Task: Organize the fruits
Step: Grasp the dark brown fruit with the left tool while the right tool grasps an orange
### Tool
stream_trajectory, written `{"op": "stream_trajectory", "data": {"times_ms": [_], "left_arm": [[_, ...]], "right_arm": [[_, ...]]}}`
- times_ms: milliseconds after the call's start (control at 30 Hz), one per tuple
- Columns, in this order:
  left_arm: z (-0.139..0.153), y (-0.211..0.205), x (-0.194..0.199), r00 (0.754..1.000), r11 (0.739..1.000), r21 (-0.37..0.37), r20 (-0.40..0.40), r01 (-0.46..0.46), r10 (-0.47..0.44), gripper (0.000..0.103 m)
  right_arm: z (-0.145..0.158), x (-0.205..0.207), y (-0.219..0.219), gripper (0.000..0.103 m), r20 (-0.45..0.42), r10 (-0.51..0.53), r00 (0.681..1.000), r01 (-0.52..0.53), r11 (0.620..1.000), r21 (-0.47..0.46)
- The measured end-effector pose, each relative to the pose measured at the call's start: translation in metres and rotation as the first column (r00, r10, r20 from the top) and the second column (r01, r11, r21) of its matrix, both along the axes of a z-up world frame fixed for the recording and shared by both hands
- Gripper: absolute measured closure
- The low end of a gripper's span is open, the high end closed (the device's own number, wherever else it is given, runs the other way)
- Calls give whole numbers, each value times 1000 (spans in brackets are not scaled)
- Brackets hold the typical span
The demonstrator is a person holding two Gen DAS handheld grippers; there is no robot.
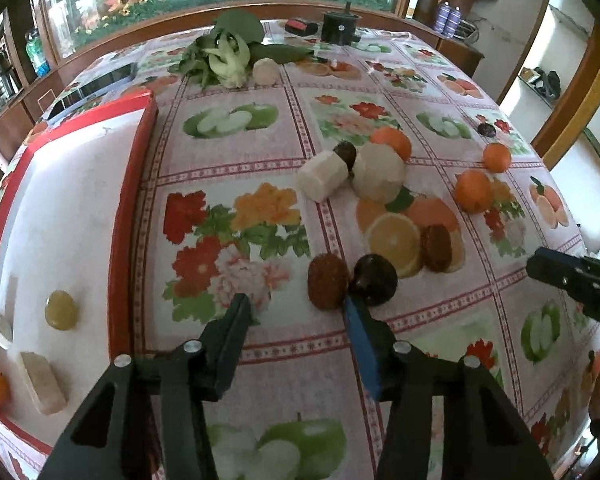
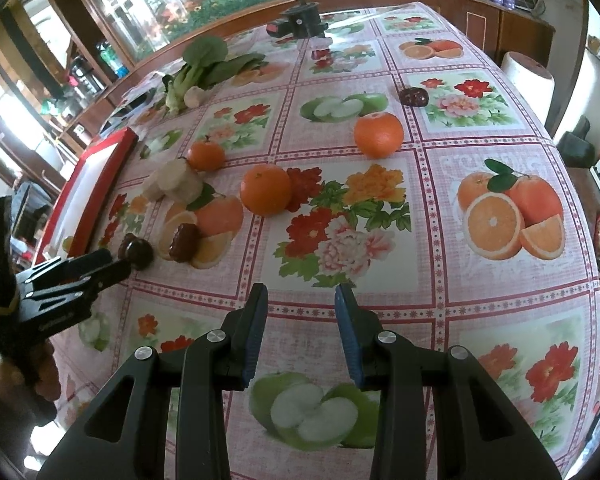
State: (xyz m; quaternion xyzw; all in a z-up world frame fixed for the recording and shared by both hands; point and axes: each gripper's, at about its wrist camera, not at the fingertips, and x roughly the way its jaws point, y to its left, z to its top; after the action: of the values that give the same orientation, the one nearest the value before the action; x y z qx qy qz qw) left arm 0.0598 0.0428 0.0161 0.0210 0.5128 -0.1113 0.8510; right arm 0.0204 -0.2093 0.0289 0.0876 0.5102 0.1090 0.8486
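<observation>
My left gripper is open and points down at the tablecloth. Just past its tips lie a reddish-brown fruit and a dark round fruit; the blue-padded finger is close beside the dark one, and nothing is gripped. In the right wrist view the left gripper sits next to that dark fruit. My right gripper is open over bare cloth with nothing between its fingers. Oranges lie loose on the table. The red tray at the left holds a yellow-green fruit, white chunks and a small orange.
White peeled pieces and another dark fruit sit mid-table, with a brown date-like fruit nearer. Leafy greens and a black device stand at the far edge. A dark red fruit lies far right. Cabinets surround the table.
</observation>
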Motion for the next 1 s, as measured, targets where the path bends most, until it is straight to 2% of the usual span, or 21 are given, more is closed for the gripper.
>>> {"op": "stream_trajectory", "data": {"times_ms": [100,200,333,600,667,733,800,867,1000], "left_arm": [[0,1,6,1000,1000,-12,-3,-22,22,62],[0,3,7,999,999,-22,-1,-44,44,63],[-1,-1,6,999,999,3,17,-42,42,65],[-1,4,13,998,998,-17,19,-67,68,65],[-1,4,14,997,997,-18,24,-73,74,67],[-1,4,14,996,997,-15,27,-81,81,73],[-1,7,14,995,994,-49,14,-95,96,80],[-1,10,14,994,991,-79,6,-110,111,80],[-1,9,13,993,990,-83,7,-117,118,80]], "right_arm": [[0,0,-2,69,2,-4,1000,4,1000,3],[-1,0,-3,69,-2,-11,1000,11,1000,9],[0,-1,-5,69,-3,-16,1000,16,1000,15],[-1,-3,-9,68,-15,-27,1000,28,999,43],[-1,-4,-10,68,-15,-30,999,31,999,45],[-1,-5,-12,68,-14,-33,999,33,998,45],[0,-6,-13,68,-12,-37,999,38,998,45],[0,-7,-16,68,-10,-44,999,45,998,49],[-1,-7,-22,68,-8,-56,998,57,997,51]]}}
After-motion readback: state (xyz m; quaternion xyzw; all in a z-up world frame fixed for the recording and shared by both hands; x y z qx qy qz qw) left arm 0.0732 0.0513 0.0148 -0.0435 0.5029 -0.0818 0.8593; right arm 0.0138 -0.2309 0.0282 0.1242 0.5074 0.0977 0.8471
